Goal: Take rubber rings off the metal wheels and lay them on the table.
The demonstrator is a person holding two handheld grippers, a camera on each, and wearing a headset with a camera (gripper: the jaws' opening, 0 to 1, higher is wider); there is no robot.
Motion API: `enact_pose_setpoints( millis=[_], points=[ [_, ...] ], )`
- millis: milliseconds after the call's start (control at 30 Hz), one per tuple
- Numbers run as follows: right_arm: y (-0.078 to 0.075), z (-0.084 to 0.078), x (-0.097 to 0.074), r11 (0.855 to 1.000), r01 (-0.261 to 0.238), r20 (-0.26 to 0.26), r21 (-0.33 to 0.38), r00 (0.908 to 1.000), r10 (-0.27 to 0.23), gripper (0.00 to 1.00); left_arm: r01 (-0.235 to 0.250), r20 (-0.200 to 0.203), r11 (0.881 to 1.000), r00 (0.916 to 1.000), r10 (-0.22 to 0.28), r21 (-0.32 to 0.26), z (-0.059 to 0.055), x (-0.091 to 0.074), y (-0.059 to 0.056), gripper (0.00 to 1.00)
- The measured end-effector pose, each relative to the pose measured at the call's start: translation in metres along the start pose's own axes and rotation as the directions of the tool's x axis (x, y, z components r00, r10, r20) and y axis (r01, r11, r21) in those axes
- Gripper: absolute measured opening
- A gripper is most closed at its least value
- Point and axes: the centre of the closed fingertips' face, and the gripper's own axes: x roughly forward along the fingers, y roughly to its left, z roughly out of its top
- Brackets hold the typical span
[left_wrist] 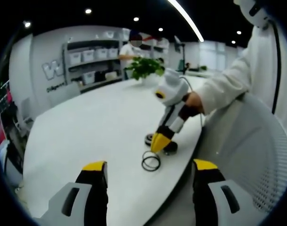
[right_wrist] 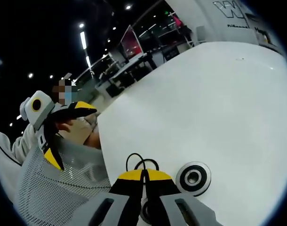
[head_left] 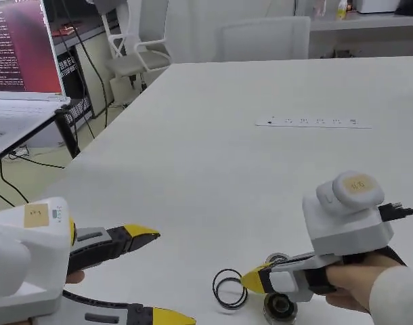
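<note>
Right tool is held low over the near edge of the counter. Its yellow-tipped jaws are pressed together, and no gap is seen between them in the right gripper view. Just beyond the tips, two thin black rubber rings are lying overlapped and flat on the counter. Whether the edge of one is caught between the tips cannot be told, since the loops begin right at the tips in that view. One metal wheel is seen lying flat just beside the jaws, with a black band on its face that is probably a ring not yet removed. A second wheel lies beneath the tool, near the counter's edge, and is partly hidden. Left tool is held apart from the work, with its jaws spread wide and nothing between them.

The step in hand is judged to be the laying down of removed rings, and that is done for the two on the counter. For the next move, the right tool would need to be opened and brought to the rim of the banded wheel. The wheel would need to be steadied by the left tool so that the band can be pinched and peeled off without the wheel being dragged.
</note>
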Motion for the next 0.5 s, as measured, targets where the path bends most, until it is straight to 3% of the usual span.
enact_pose_setpoints(
  millis=[500],
  points=[
    [-0.0038,-0.0032,0.0031,1.0,0.02,-0.016,-0.001,0.9997,-0.02,0.0,-0.006,-0.007,1.0,1.0,0.006,-0.007,-0.0018,0.0003,0.0011,0.72]
  ],
)
